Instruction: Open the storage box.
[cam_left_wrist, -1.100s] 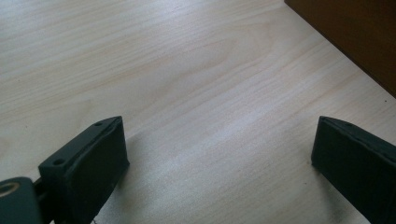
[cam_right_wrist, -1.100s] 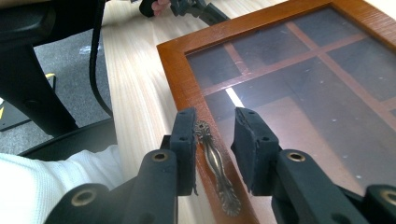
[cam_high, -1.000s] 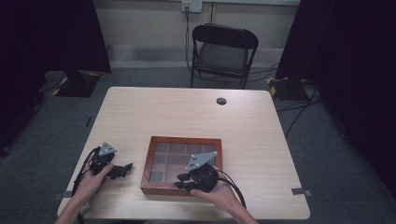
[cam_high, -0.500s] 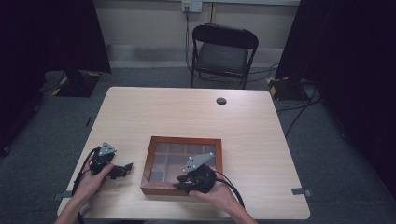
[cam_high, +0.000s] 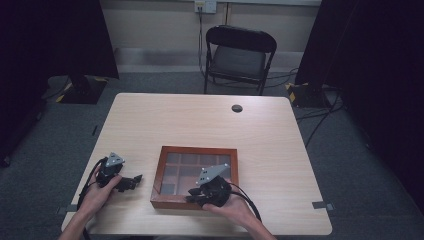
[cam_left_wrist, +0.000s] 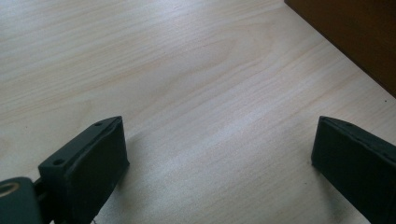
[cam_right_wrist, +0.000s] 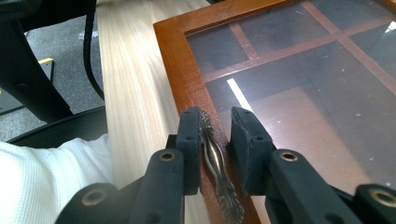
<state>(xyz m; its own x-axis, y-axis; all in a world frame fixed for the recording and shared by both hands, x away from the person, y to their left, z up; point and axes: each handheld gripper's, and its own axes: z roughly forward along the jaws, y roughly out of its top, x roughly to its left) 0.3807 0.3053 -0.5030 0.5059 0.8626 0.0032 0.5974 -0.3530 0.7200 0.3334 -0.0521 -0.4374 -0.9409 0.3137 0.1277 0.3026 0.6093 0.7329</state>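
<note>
Risk: the right tool (cam_right_wrist: 212, 135) straddles the slim ornate brass handle (cam_right_wrist: 215, 163) on the front rail of the reddish-brown wooden box with a glass-paned lid (cam_high: 196, 151). Its jaws have just been closing; one pad appears to touch the metal while the other stands just off, so there is no firm grip yet. A pull now could slip off the handle or drag the box across the pale wood surface (cam_high: 200, 120). The left tool (cam_left_wrist: 219, 149) rests released on the surface beside the box.

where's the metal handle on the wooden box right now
In the right gripper view, the metal handle lies on the wooden box's near frame edge, between the right gripper's jaws, beside the glass lid.
</note>
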